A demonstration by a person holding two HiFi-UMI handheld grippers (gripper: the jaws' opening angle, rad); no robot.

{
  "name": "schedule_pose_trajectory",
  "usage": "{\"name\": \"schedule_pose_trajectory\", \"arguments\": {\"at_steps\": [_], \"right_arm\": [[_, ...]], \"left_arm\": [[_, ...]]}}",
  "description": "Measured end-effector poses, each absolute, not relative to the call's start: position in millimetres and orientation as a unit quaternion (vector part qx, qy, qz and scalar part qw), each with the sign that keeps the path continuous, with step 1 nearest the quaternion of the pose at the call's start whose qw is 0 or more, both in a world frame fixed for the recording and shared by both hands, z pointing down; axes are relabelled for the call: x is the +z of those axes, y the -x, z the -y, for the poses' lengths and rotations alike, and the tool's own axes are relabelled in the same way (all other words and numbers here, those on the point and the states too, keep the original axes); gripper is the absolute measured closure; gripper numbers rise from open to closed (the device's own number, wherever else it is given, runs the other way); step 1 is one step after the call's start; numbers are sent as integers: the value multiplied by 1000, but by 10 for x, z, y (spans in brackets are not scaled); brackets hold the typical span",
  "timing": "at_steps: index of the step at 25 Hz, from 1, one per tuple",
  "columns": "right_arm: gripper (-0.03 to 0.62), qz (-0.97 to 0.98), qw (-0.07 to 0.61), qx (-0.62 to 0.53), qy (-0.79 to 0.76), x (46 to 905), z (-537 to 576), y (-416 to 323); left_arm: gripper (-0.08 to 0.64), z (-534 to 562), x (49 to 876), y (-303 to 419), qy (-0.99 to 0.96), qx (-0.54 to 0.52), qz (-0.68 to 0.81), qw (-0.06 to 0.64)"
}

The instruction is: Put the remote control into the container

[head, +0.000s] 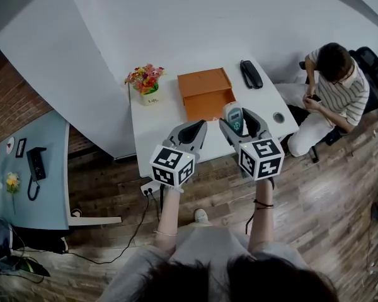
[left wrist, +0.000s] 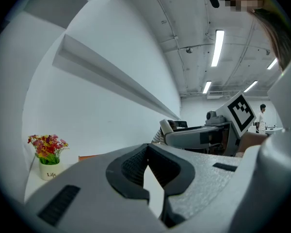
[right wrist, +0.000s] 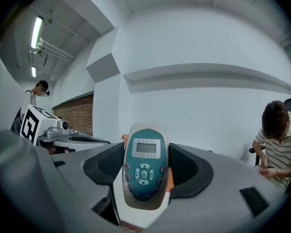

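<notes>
Head view: one remote control [head: 232,114] pinched in right gripper [head: 235,120], left gripper [head: 198,126] closed empty, one container [head: 208,110].

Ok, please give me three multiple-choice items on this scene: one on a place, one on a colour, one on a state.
1. Where is the remote?
A. in the box
B. in the right gripper
C. in the left gripper

2. What colour is the box?
A. orange
B. blue
C. black

3. How is the left gripper?
A. shut on the remote
B. shut and empty
C. wide open

Answers:
1 B: the right gripper view shows its jaws clamped on the remote.
2 A: the head view shows it orange on the white table.
3 B: its jaws meet at the tips with nothing between them.
</notes>
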State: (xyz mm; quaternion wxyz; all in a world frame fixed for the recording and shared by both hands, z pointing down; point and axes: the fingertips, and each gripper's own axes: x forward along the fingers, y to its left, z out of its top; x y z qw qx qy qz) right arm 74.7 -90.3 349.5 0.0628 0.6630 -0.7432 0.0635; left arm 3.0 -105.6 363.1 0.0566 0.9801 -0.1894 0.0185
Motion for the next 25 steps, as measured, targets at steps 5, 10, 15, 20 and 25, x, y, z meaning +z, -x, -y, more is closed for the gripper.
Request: {"name": "schedule_pose_trajectory", "arguments": {"at_steps": [5,10,15,20,25], "right_arm": [[307,744,75,61,-661,3513,1131,-774],[307,740,78,64,-665,3578,1243,-872],[307,735,74,98,-667,3830,1239,-956],[307,734,78,106,-666,3911,1347,-1121],[307,737,79,107,-662,3909,1563,-1250]], "left_arm": [[557,1322,3692,-27,-979,25,194,64],[557,1449,3759,-96,-978,22,194,73],[557,1449,3926,-137,-977,45,193,82],[557,1503,4028,-150,-974,49,204,91],[557,1695,4070,-188,-970,59,218,94]]}}
